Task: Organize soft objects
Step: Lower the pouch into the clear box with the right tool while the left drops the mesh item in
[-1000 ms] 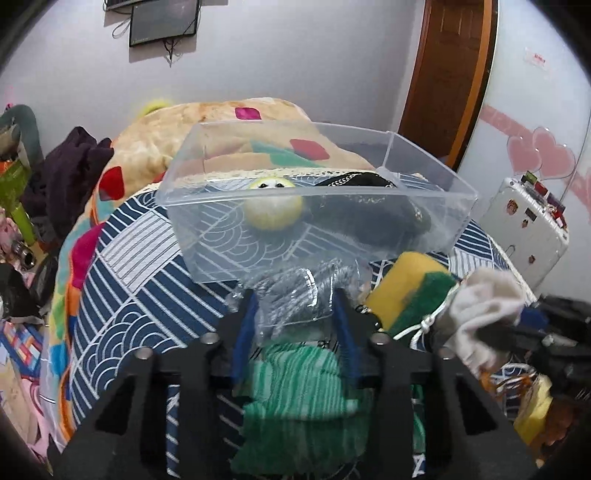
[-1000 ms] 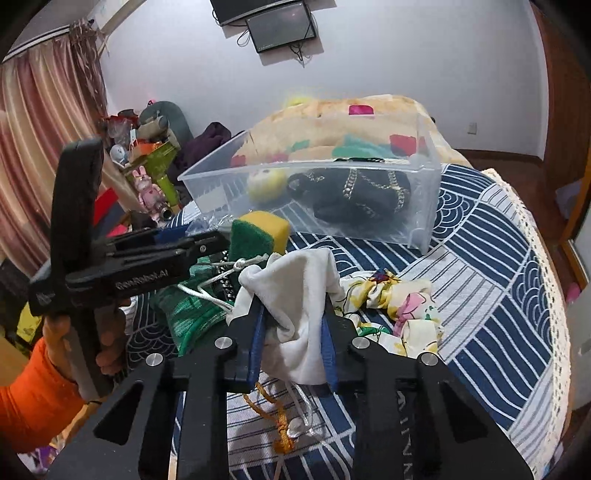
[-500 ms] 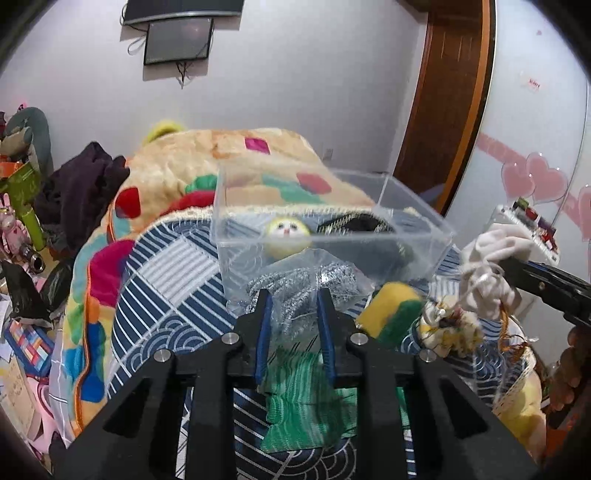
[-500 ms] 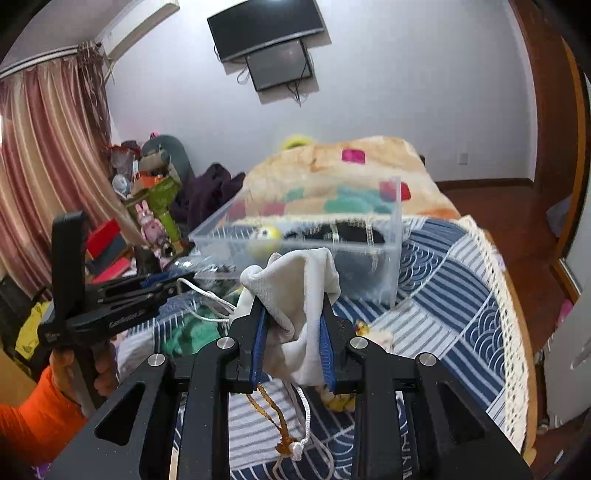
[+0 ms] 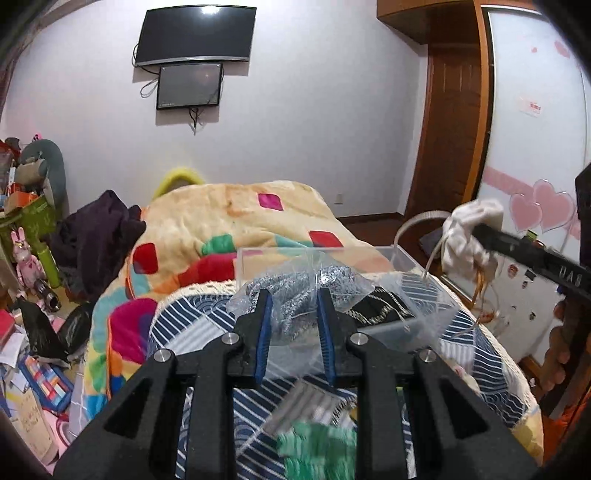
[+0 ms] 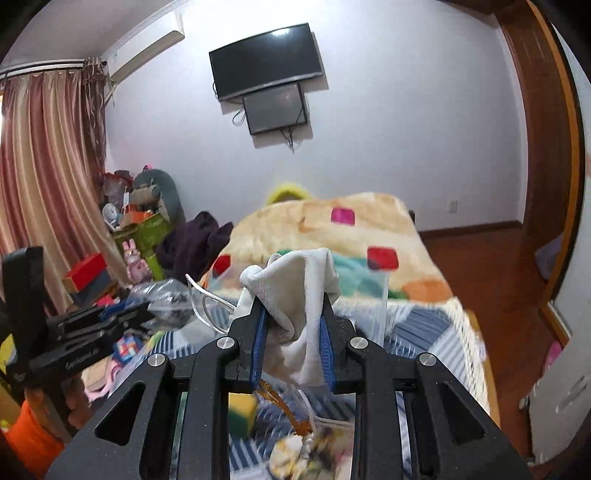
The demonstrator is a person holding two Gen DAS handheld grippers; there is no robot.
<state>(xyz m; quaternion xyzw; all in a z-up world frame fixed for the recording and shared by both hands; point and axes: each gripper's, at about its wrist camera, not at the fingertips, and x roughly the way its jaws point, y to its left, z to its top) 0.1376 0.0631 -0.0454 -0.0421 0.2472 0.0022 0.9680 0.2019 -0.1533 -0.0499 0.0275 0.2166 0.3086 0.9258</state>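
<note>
Left gripper [image 5: 294,317] lifted its bagged steel wool [image 5: 295,295] above the clear bin [image 5: 424,284], right gripper [image 6: 291,328] raised the white pouch [image 6: 295,280] higher

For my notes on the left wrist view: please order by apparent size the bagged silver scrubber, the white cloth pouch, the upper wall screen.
1. Bagged silver scrubber, though nearness to the camera enlarges it.
2. Upper wall screen.
3. White cloth pouch.

From my right wrist view, white lettering runs along the side of the left gripper [image 6: 153,317] at the lower left of the frame, too blurred to read. In my left wrist view, a notice [image 5: 530,108] on the upper-right panel carries illegible red print.
</note>
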